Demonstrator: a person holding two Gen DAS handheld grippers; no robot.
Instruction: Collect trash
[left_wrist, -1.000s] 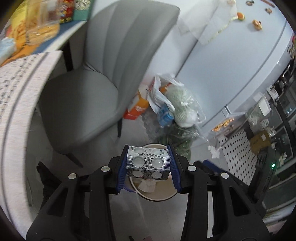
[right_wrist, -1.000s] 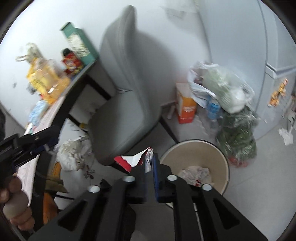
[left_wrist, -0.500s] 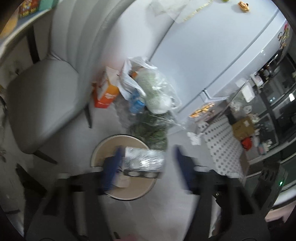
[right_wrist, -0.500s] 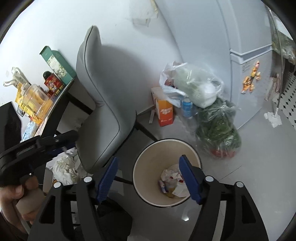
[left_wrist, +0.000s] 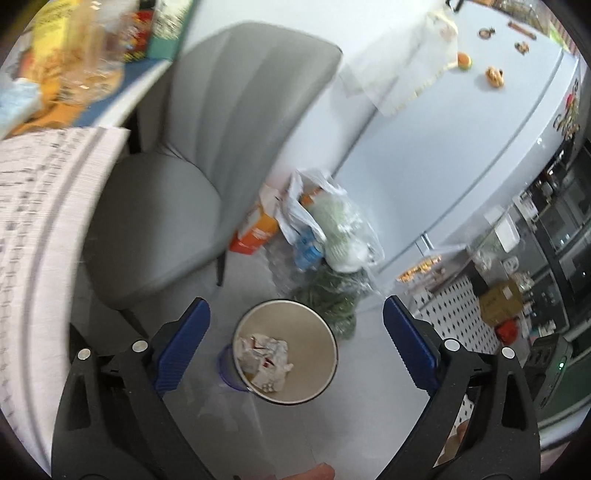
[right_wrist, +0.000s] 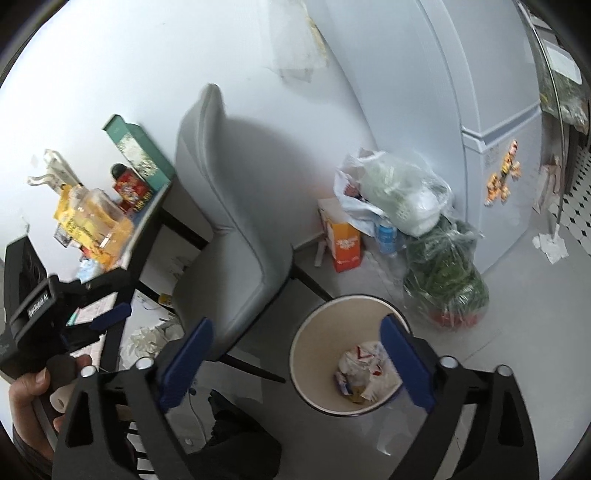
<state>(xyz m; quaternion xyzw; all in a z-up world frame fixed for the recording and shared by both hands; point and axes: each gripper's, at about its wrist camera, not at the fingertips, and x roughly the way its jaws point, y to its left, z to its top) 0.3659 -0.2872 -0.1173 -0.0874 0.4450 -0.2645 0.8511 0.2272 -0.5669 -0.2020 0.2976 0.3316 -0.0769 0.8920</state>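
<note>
- Both of your grippers hang over the waste bin (left_wrist: 286, 350) with nothing between their blue pads; the left gripper (left_wrist: 295, 347) and the right gripper (right_wrist: 295, 365) each stand about as wide as they go, their jaws having just been opening.
- That spread makes sense as a release: the bin sits on the floor straight below, so whatever leaves the jaws falls inside rather than onto the tiles.
- Your task's trash is now in the bin: crumpled wrappers (left_wrist: 264, 356) lie on its bottom, toward the near wall in the left view, and a small blister pack (left_wrist: 267, 387) rests at the edge of that heap.
- From the right wrist view the same heap (right_wrist: 360, 373) shows past the right-hand blue pad, well inside the rim.
- More litter seems to be waiting: crumpled paper (right_wrist: 147, 338) lies on the floor under the table (right_wrist: 155, 206), beside the grey chair (left_wrist: 177, 206).
- Your left hand (right_wrist: 27, 398) grips the left tool's handle at the picture's lower left edge, close to the table's near edge, which I judge puts it well placed to reach for that paper.
- Bags (right_wrist: 399, 199) by the fridge (right_wrist: 491, 110) lean against the wall; whether they count as trash I cannot tell.
</note>
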